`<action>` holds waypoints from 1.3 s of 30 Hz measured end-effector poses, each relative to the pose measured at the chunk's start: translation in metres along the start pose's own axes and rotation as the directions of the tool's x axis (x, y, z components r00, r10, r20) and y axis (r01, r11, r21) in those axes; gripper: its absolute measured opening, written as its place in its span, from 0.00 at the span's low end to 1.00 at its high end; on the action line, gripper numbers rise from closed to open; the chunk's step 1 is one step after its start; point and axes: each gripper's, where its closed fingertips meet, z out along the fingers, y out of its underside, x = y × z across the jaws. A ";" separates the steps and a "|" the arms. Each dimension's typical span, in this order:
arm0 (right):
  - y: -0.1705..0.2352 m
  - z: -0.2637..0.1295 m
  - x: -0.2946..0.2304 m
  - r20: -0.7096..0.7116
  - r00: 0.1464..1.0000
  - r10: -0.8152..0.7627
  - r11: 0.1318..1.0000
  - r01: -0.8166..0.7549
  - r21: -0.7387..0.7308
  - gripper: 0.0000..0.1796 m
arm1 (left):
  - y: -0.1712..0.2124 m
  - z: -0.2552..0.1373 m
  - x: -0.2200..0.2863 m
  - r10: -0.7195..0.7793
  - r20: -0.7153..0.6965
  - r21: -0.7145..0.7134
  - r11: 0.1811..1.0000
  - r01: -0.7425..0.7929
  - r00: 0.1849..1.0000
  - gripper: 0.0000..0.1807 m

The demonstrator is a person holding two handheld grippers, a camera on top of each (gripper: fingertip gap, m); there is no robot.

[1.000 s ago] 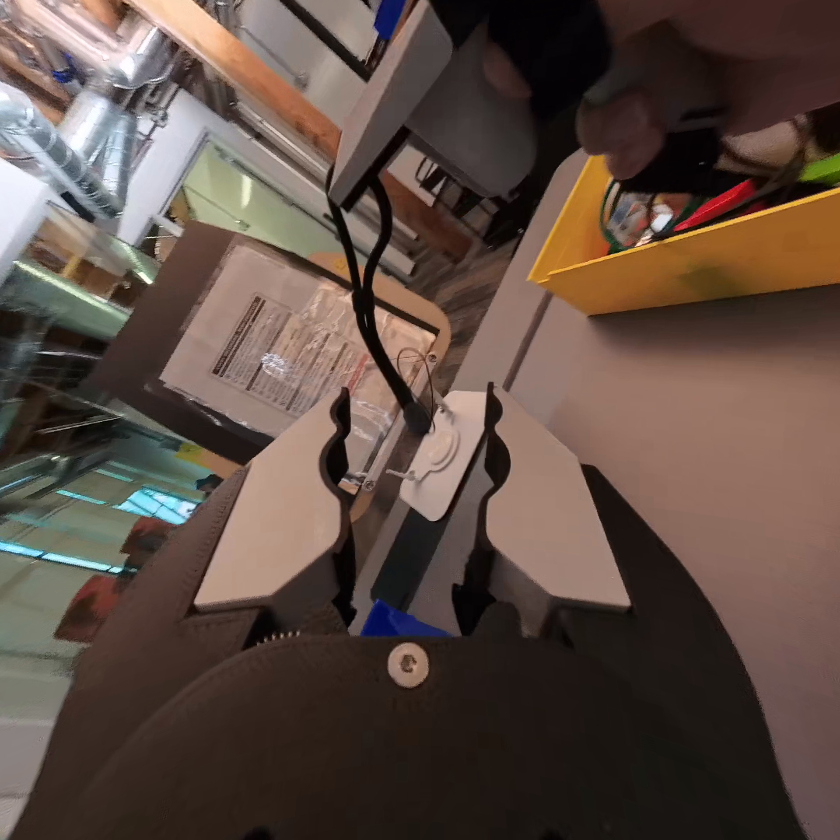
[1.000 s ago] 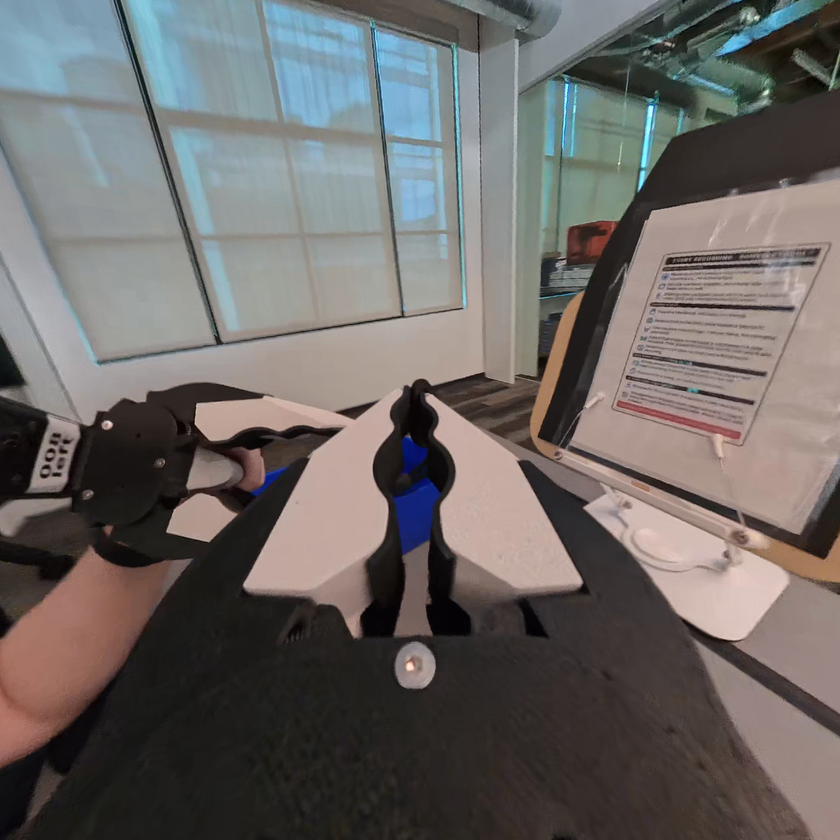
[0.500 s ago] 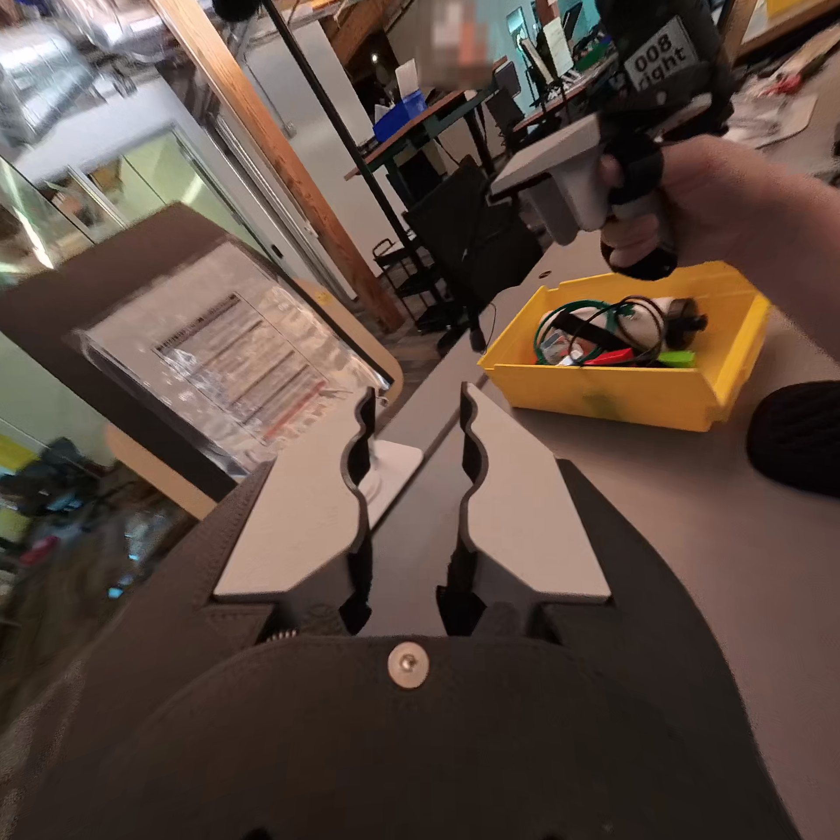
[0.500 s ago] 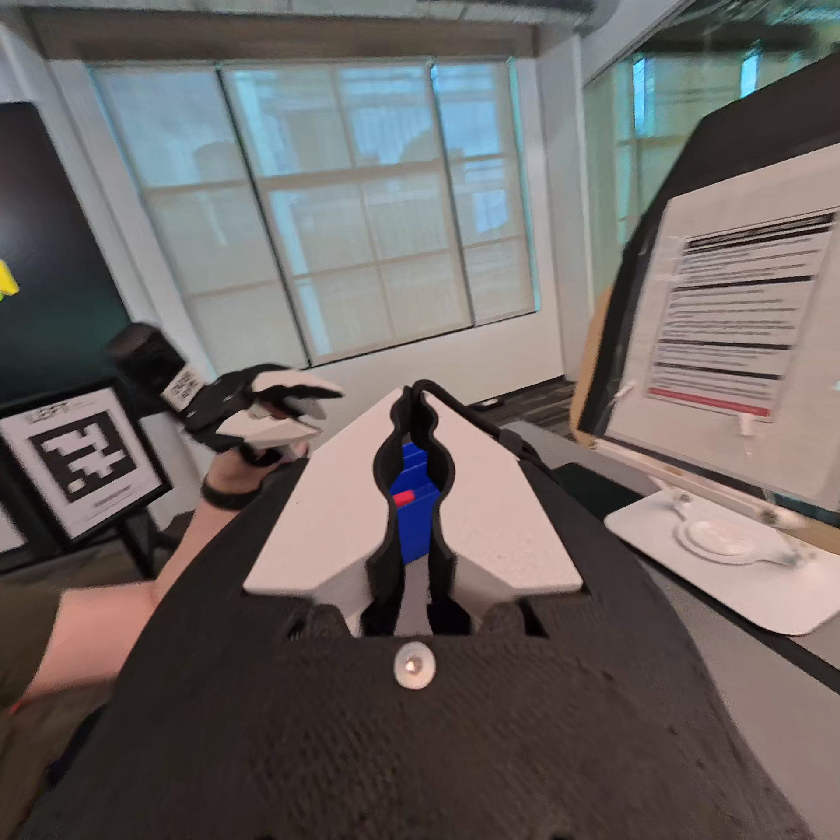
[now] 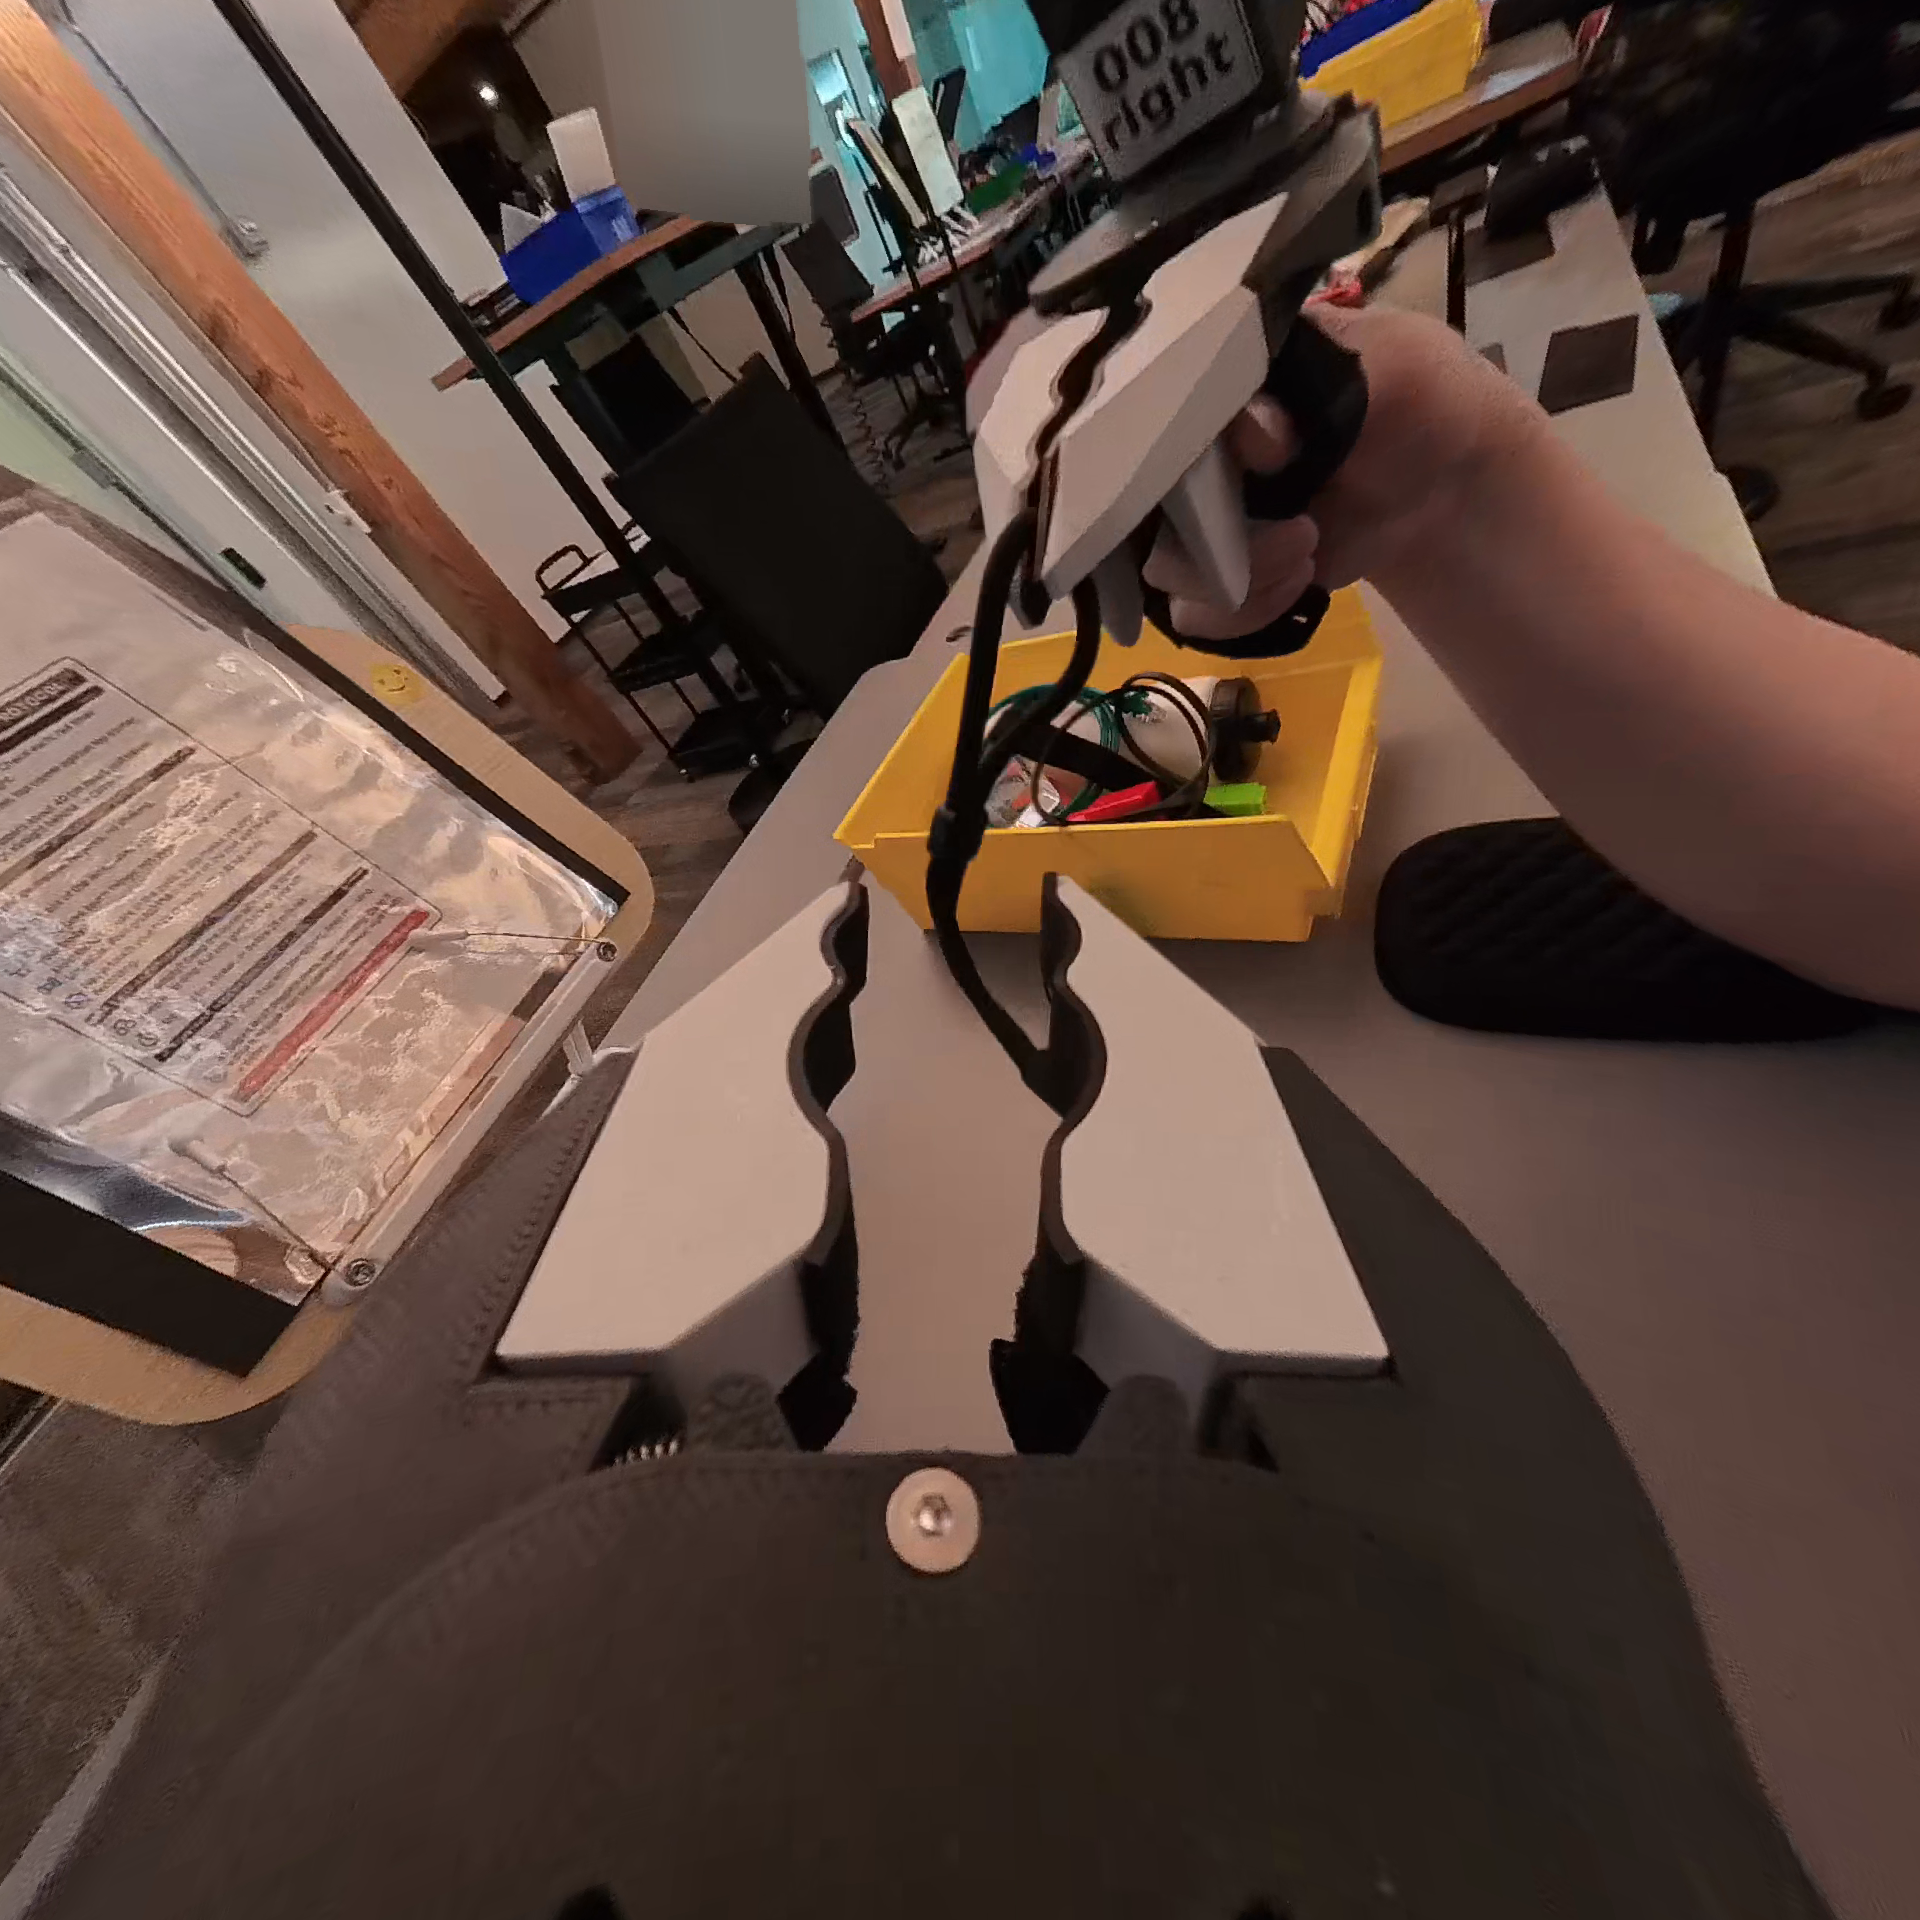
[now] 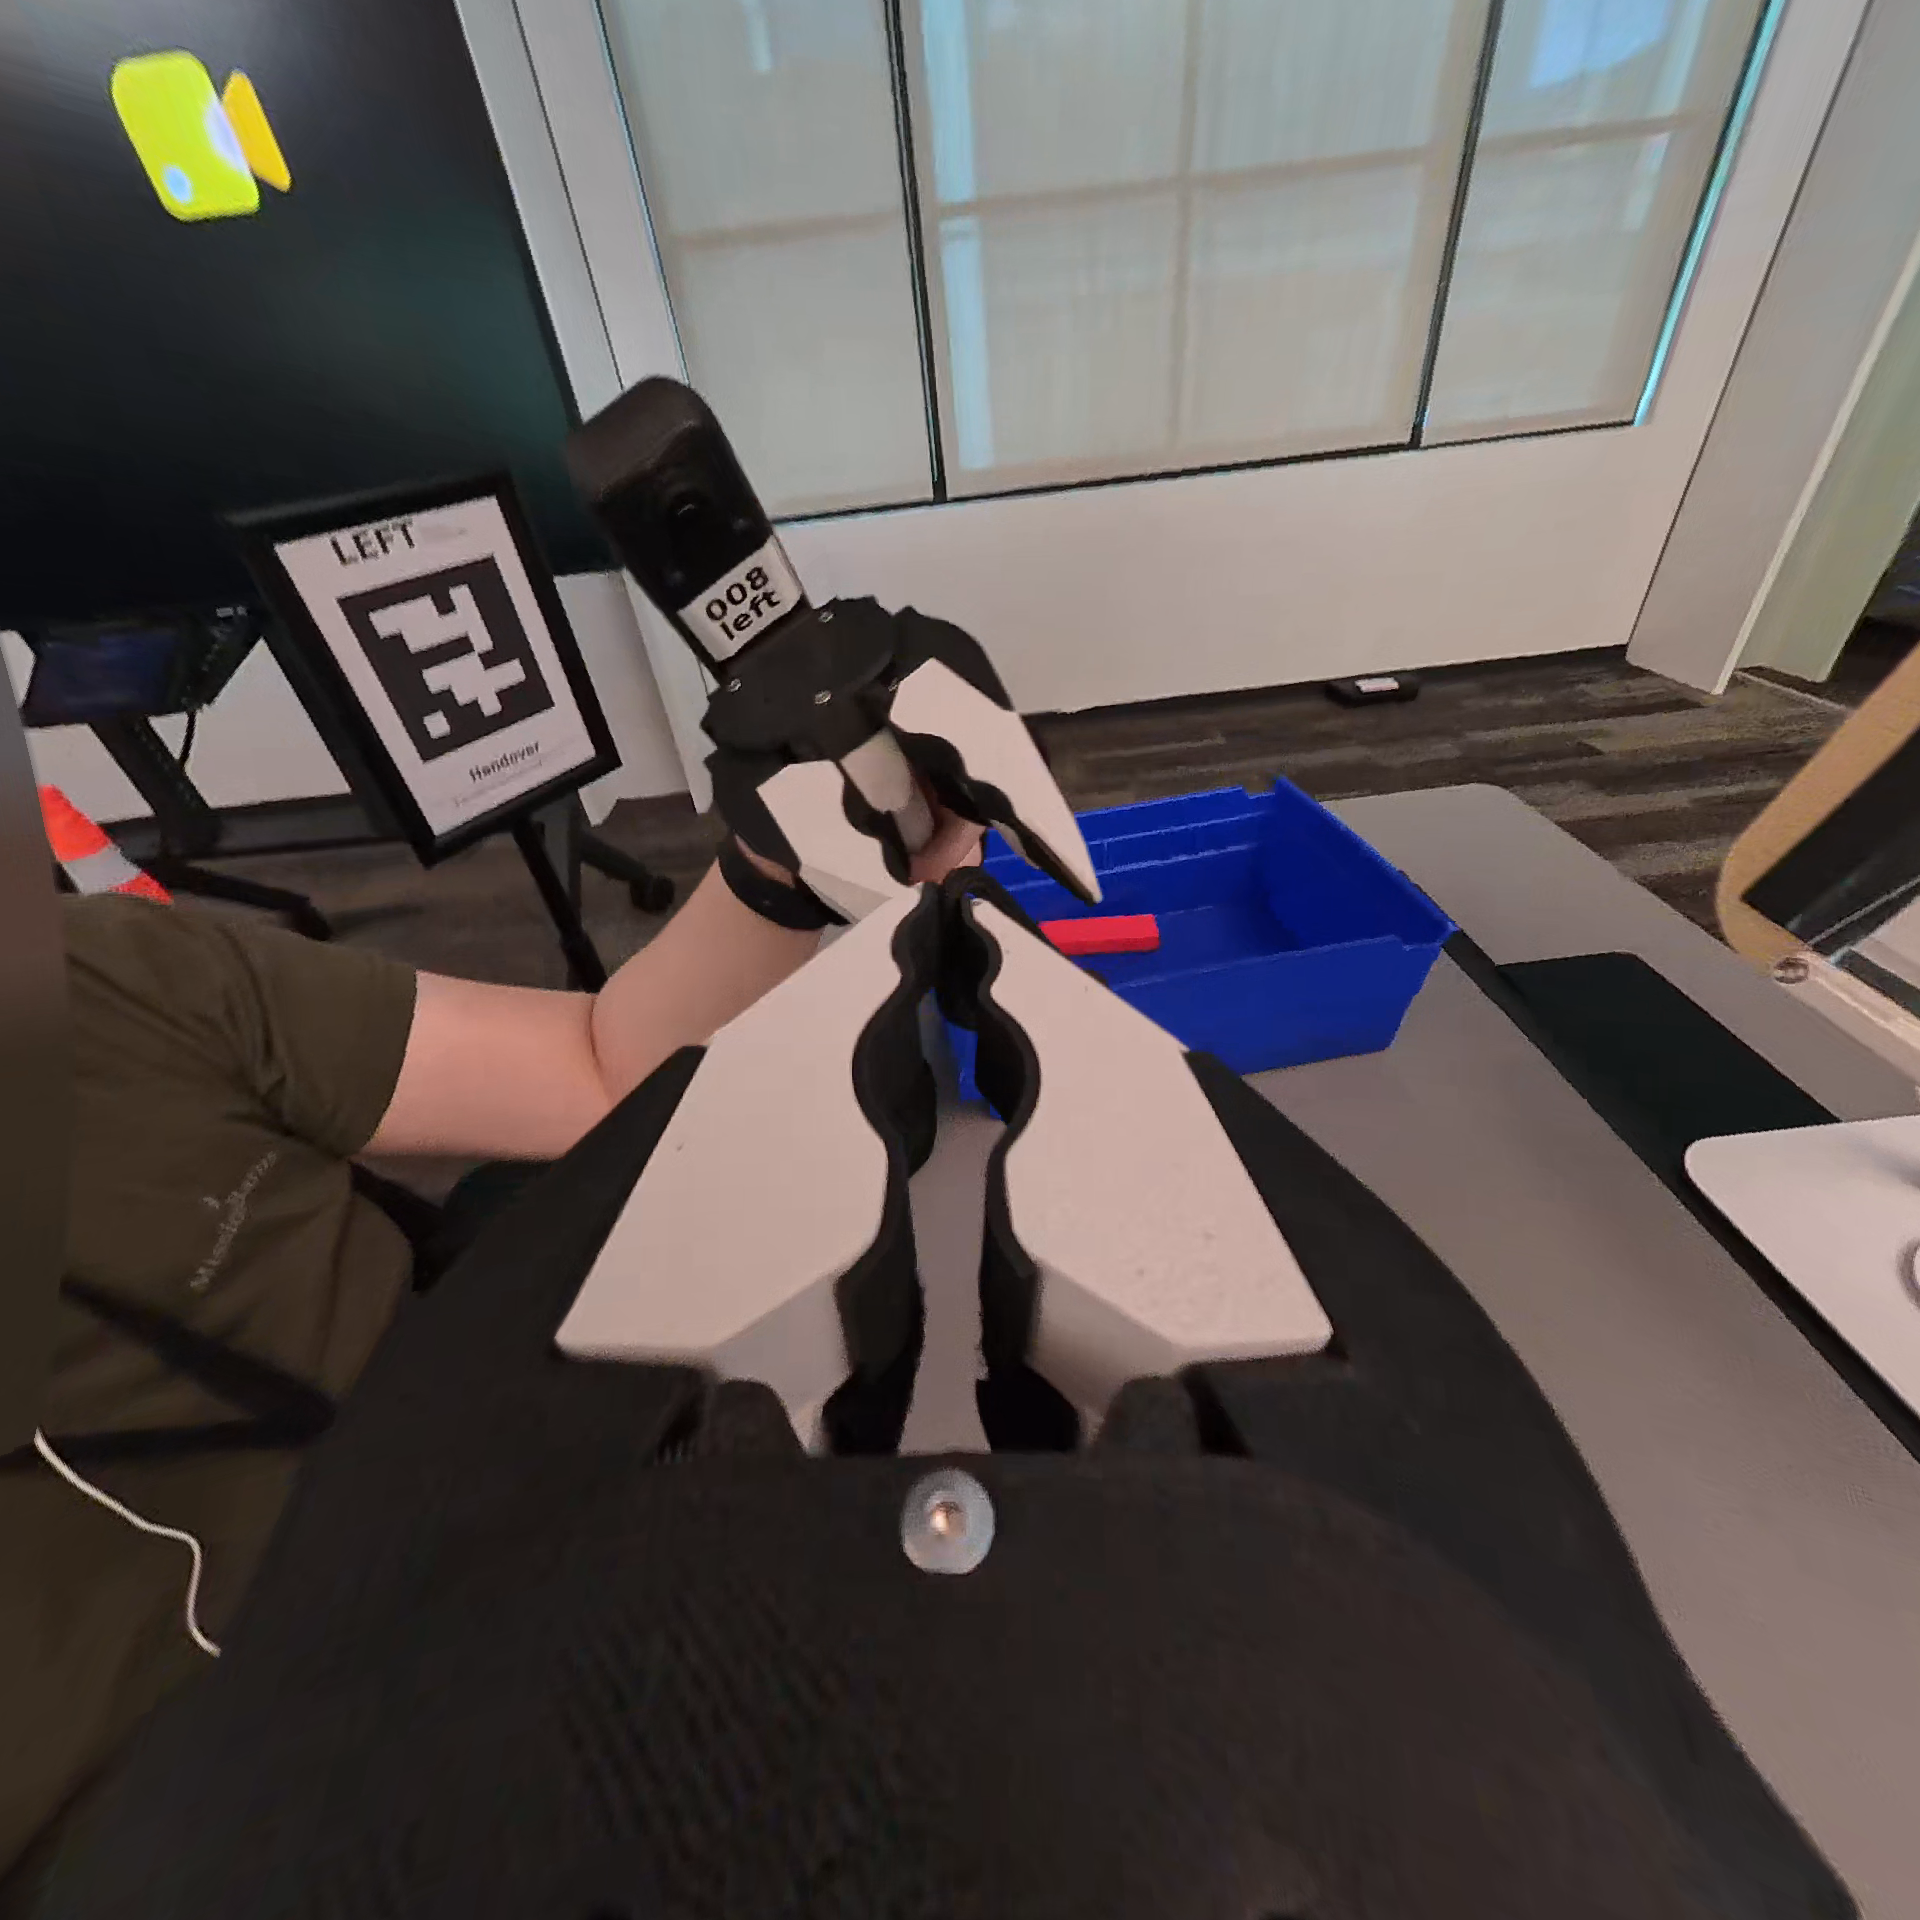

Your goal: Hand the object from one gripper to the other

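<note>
A black looped cable (image 5: 971,790), bound by a tie, hangs from my right gripper (image 5: 1029,592), which is shut on its top end above the yellow bin. Its lower end reaches between the fingers of my left gripper (image 5: 945,904), which is open, and rests against the inner pad of the right-hand finger (image 5: 1164,1164). In the right wrist view my right gripper (image 6: 943,914) is shut with a bit of the cable (image 6: 971,883) showing at its tips. The open left gripper (image 6: 982,896) faces it tip to tip, its fingers on either side of the cable.
A yellow bin (image 5: 1091,894) of wires and small parts stands on the grey table (image 5: 1610,1299). A black pad (image 5: 1558,935) lies under the person's forearm. A blue bin (image 6: 1299,997) holds a red block (image 6: 1101,933). A framed laminated sheet (image 5: 208,935) stands at the left. Left tips to right tips: about 5 centimeters.
Both grippers have swung round to face each other. The right gripper has brought the black cable down between the left gripper's fingers. The left gripper has stayed open and the right shut.
</note>
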 end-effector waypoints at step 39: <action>-0.081 -0.040 0.029 -0.697 0.616 -0.368 0.765 0.626 0.150 0.24 | -0.026 -0.110 -0.130 -0.504 0.379 0.561 0.792 0.240 0.776 0.02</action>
